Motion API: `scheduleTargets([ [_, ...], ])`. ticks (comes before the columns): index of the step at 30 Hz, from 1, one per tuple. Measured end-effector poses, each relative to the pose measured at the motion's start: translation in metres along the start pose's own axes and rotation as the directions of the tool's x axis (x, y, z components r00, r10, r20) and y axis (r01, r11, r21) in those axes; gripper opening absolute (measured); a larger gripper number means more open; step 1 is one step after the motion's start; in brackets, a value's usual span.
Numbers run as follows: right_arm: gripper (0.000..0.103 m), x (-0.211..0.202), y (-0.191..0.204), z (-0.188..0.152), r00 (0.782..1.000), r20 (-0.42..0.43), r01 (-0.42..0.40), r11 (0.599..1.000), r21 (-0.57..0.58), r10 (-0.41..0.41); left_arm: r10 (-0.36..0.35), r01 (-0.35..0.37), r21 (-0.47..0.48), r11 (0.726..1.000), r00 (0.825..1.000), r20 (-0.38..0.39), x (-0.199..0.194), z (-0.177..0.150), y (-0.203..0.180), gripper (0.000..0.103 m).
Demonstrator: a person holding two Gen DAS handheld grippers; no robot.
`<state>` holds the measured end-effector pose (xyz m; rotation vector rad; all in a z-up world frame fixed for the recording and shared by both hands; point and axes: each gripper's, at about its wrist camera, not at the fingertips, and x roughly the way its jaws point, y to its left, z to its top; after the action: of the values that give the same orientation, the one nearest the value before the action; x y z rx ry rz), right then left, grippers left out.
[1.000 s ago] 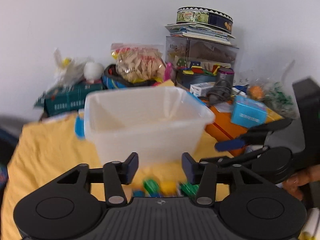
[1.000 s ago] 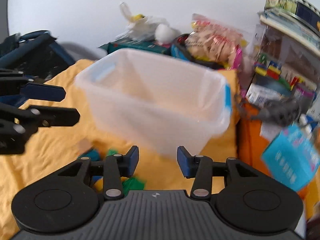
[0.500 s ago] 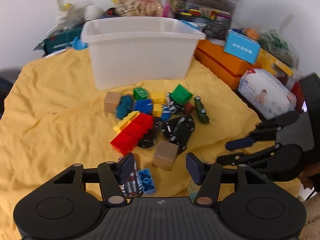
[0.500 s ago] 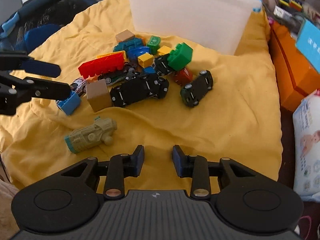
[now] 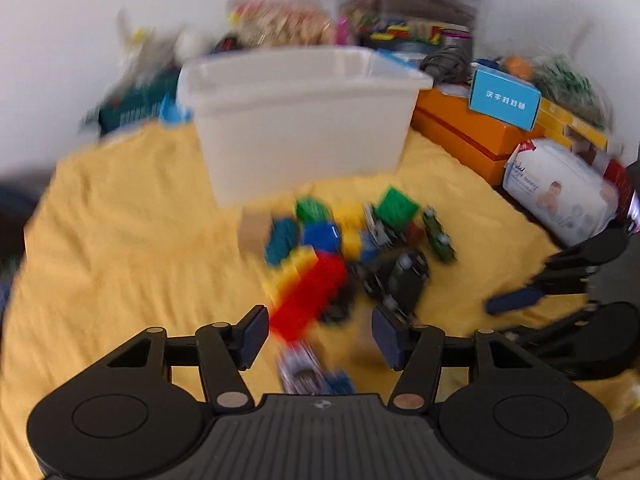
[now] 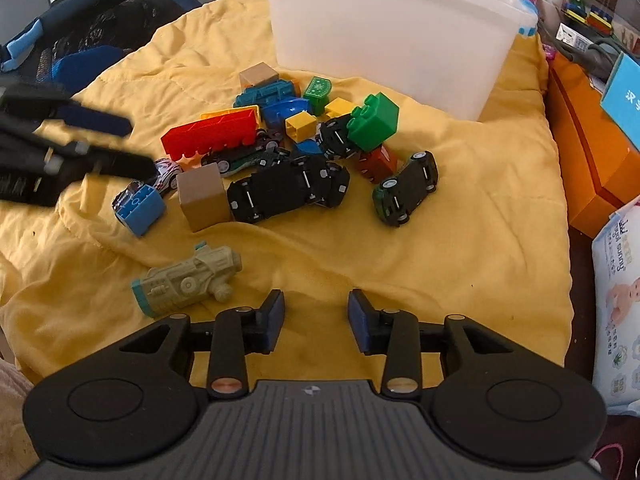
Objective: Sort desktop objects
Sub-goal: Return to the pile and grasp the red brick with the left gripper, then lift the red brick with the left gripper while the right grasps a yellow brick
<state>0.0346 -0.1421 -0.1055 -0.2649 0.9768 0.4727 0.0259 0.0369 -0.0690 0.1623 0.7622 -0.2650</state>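
A pile of toys lies on the yellow cloth (image 6: 460, 240) in front of a white plastic bin (image 6: 384, 36): a red brick (image 6: 212, 136), a green brick (image 6: 374, 122), black cars (image 6: 288, 190), a dark green car (image 6: 406, 188), a brown cube (image 6: 204, 196) and a blue brick (image 6: 140, 206). A grey-green toy (image 6: 186, 286) lies apart, nearer me. My right gripper (image 6: 316, 318) hovers over bare cloth to its right, jaws opening, nothing between them. My left gripper (image 5: 320, 336) is open above the pile's near-left edge, over a small car (image 5: 300, 368); this view is blurred.
Orange boxes (image 6: 588, 152) with a blue box (image 6: 624, 88) on top line the right side, and a pack of wipes (image 6: 620, 300) lies nearer. A dark bag (image 6: 80, 40) lies at the far left. Cluttered bags and containers (image 5: 400, 12) stand behind the bin.
Both grippers came down from level with the bin to over the toy pile. The right jaws narrowed, then widened a little. The left view has gone blurred.
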Motion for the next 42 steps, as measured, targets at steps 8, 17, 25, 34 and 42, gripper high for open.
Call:
scheduleTargets([
  [8,0.046,-0.001,0.003,-0.002,0.999,0.004,0.035,0.999,0.012,-0.035,-0.09,0.11,0.114,0.987,0.981,-0.173,0.058,0.015,0.008,0.031],
  [17,0.048,-0.001,0.002,-0.002,0.999,-0.007,0.04,0.998,0.048,-0.04,-0.382,0.353,-0.211,0.911,0.917,-0.117,0.016,0.017,0.022,0.026],
  [25,0.047,-0.011,-0.004,-0.001,0.999,0.025,0.041,0.996,0.076,-0.043,-0.46,0.403,-0.272,0.874,0.866,-0.197,-0.002,-0.023,-0.003,0.026],
  [34,0.047,-0.017,0.013,0.003,0.998,0.069,-0.013,1.0,-0.008,0.013,-0.547,0.344,-0.594,0.727,0.813,-0.2,0.008,-0.073,0.034,0.027],
  [42,0.046,-0.026,0.035,0.037,0.975,0.208,-0.038,0.986,-0.163,0.072,-0.319,0.228,-0.381,0.896,0.927,-0.196,-0.022,-0.064,0.031,0.054],
])
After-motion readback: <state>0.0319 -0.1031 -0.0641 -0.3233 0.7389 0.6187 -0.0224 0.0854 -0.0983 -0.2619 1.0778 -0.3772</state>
